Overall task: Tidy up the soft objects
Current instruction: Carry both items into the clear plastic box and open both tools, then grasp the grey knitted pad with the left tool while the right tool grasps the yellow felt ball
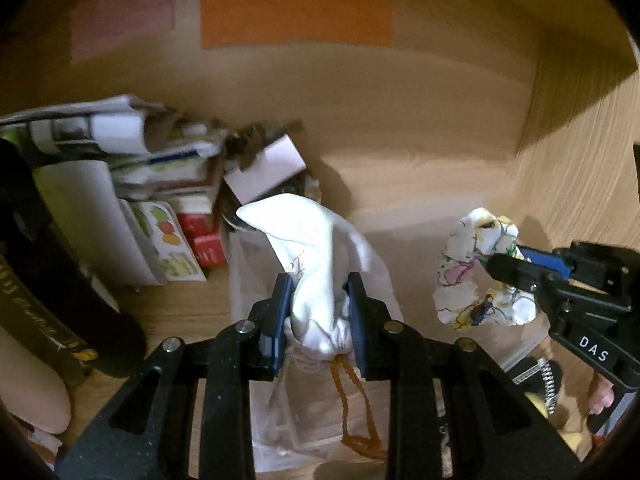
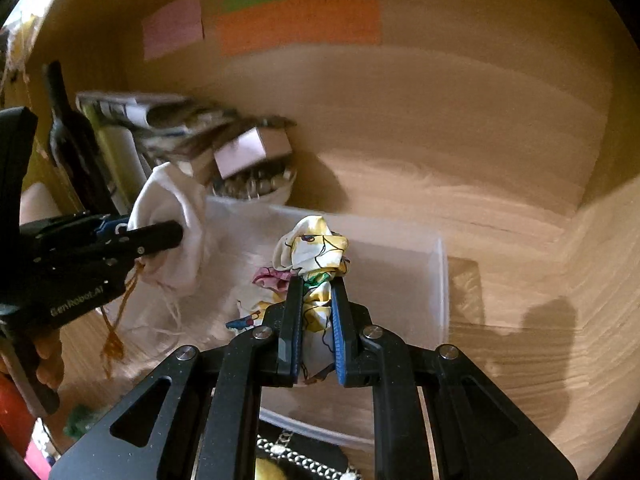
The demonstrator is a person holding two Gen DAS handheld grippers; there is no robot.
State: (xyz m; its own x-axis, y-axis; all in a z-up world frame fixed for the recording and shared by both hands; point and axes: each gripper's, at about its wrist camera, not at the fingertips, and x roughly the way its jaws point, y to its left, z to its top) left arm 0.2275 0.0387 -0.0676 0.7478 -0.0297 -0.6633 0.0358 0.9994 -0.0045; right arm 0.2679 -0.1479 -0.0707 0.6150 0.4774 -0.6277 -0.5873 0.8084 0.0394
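My left gripper (image 1: pixel 318 284) is shut on a white cloth pouch (image 1: pixel 308 248) with a brown cord hanging from it, held above a clear plastic bin (image 1: pixel 248 280). My right gripper (image 2: pixel 316 284) is shut on a floral scrunchie (image 2: pixel 314 250), white with yellow and pink, held above the same clear bin (image 2: pixel 436 280). In the left wrist view the scrunchie (image 1: pixel 480 268) and right gripper (image 1: pixel 508 264) are at the right. In the right wrist view the pouch (image 2: pixel 176 216) and left gripper (image 2: pixel 160 236) are at the left.
I am inside a wooden shelf with pink, green and orange notes (image 1: pixel 296 20) on the back wall. Stacked papers and boxes (image 1: pixel 132 168), a small white box (image 1: pixel 264 168), a dark bottle (image 2: pixel 68 136) and a bowl (image 2: pixel 256 188) stand at the left. A black studded item (image 2: pixel 296 456) lies below.
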